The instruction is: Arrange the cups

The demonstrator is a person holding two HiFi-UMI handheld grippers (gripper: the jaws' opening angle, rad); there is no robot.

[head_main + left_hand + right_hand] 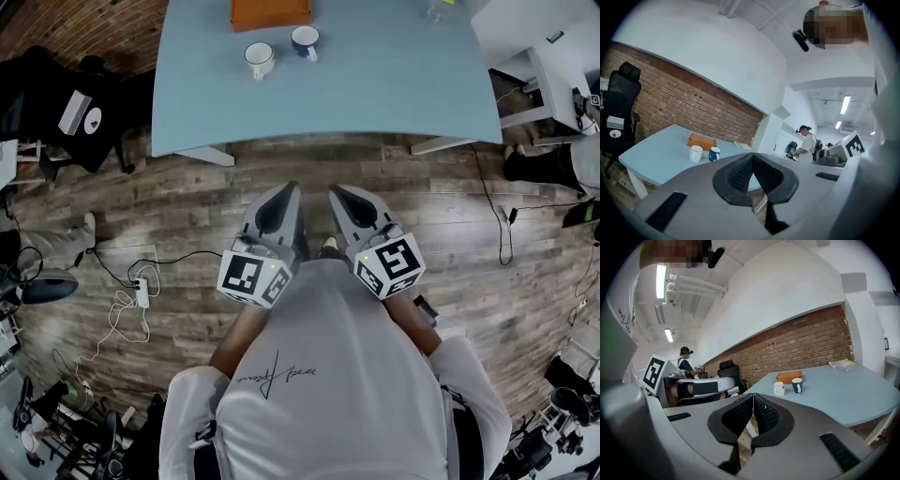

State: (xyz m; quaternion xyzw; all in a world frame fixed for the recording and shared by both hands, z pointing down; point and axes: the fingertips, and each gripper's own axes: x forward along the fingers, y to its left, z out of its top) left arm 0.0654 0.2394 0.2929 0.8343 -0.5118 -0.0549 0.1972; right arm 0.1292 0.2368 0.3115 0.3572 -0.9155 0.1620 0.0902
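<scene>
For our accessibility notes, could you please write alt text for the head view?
A white-shirted person holds the left claw and right claw side by side, both shut and empty, above a wooden floor, short of a light blue table. On it stand a white cup, a blue cup and an orange box.

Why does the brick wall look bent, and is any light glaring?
Left gripper view: fisheye lens bows the brick wall, black round border. Right gripper view: same bend, ceiling lamps blown out. Head view: floor planks curve, pale sheen.
</scene>
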